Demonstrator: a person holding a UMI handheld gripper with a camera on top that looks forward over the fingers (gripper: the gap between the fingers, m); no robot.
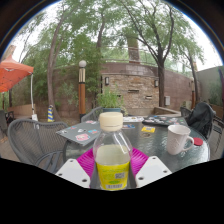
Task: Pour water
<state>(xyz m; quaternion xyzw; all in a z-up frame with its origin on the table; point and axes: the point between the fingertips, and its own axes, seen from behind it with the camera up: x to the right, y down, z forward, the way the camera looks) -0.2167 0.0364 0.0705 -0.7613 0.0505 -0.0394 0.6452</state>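
A clear plastic bottle (111, 150) with a white cap and a yellow label stands upright between my fingers, close to the camera. My gripper (112, 165) is shut on it, the magenta pads (88, 160) pressing its sides at label height. The bottle seems lifted above the table (150, 143). Beyond the right finger, a white mug (179, 139) stands on the dark table top.
Flat papers or booklets (80, 132) lie on the table beyond the left finger, and a small yellow object (148, 130) sits further back. Metal mesh chairs (30, 142) ring the table. A brick wall (135, 90), trees and an orange umbrella (12, 72) stand behind.
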